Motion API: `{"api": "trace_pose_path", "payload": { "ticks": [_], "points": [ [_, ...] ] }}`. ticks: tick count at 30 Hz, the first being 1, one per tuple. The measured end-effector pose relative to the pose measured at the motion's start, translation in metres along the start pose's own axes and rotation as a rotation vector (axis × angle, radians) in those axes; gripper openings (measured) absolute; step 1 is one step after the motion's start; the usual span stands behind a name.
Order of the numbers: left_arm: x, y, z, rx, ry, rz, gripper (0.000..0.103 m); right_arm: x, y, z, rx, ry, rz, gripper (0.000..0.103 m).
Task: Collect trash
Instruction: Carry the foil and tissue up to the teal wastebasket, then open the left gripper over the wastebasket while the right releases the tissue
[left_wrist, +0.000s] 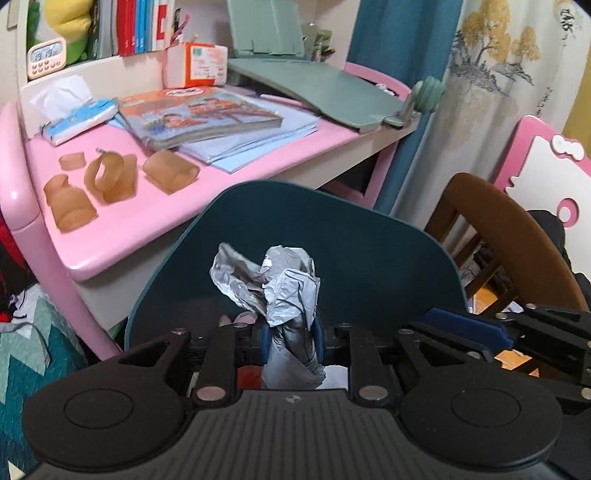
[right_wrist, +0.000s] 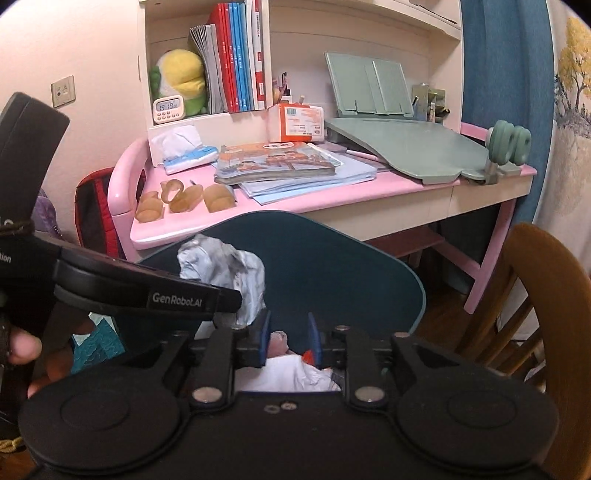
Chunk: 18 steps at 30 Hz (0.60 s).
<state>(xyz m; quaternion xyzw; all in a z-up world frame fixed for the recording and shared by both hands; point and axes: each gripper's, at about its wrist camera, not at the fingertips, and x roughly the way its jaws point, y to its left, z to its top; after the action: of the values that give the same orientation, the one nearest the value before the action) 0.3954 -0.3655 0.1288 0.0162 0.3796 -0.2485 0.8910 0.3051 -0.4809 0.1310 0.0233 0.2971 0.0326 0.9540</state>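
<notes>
My left gripper (left_wrist: 291, 341) is shut on a crumpled grey plastic wrapper (left_wrist: 277, 284), which sticks up between its blue pads. Behind it stands a dark teal curved panel (left_wrist: 369, 251). In the right wrist view the same wrapper (right_wrist: 221, 269) shows beside the left gripper's black body. My right gripper (right_wrist: 288, 338) is open with nothing between its pads; crumpled white paper (right_wrist: 291, 373) and an orange scrap lie below it. Several amber translucent scraps (left_wrist: 103, 181) lie on the pink desk (left_wrist: 122, 240), also seen as scraps (right_wrist: 184, 195) from the right wrist.
The desk holds a tissue pack (right_wrist: 188, 157), stacked books (right_wrist: 277, 164), an orange box (right_wrist: 295, 122) and a green reading stand (right_wrist: 406, 151). A brown wooden chair (right_wrist: 546, 295) stands at the right. A red bag (right_wrist: 92, 218) leans left of the desk.
</notes>
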Motion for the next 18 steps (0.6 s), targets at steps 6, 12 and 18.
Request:
{"api": "trace_pose_path", "payload": {
  "ticks": [6, 12, 18],
  "points": [
    [-0.008, 0.003, -0.003, -0.017, -0.023, 0.003, 0.058, -0.009, 0.000, -0.002, 0.009, -0.006, 0.021, 0.033],
    [-0.035, 0.008, -0.005, -0.030, -0.072, 0.004, 0.067, -0.031, 0.006, 0.001, 0.001, -0.027, 0.050, 0.043],
    [-0.072, 0.015, -0.015, -0.026, -0.109, 0.016, 0.072, -0.057, 0.022, 0.001, -0.024, -0.054, 0.060, 0.047]
  ]
}}
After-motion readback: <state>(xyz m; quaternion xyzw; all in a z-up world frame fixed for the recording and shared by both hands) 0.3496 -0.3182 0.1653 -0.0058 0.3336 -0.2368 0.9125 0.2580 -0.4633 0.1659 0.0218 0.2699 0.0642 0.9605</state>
